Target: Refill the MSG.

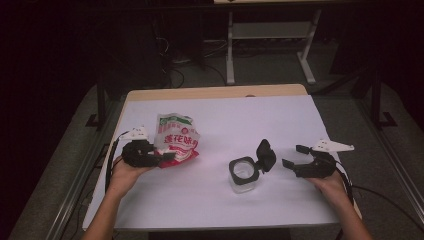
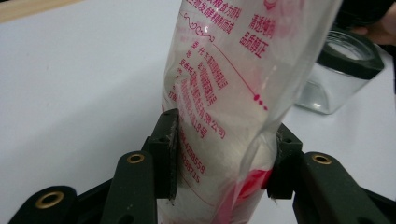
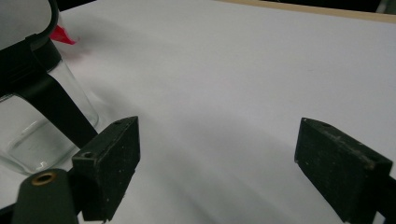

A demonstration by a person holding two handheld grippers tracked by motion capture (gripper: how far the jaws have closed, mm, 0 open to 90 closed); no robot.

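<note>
A clear plastic bag (image 1: 176, 141) with red print and white grains inside is held upright at the table's left, its lower end between the jaws of my left gripper (image 1: 161, 159). In the left gripper view both pads press into the bag (image 2: 224, 116), squeezing it in my left gripper (image 2: 224, 154). A square glass jar (image 1: 243, 174) stands at the middle with its black lid (image 1: 265, 155) flipped open. My right gripper (image 1: 291, 156) sits just right of the jar, open, nothing between its jaws. In the right gripper view the jar (image 3: 32, 135) stands at the left, beside my right gripper (image 3: 233, 168).
The white table top (image 1: 225, 115) has a wooden far edge (image 1: 215, 92). Desk legs and cables stand on the dark floor beyond it. In the left gripper view the glass jar (image 2: 341, 74) lies behind the bag at the right.
</note>
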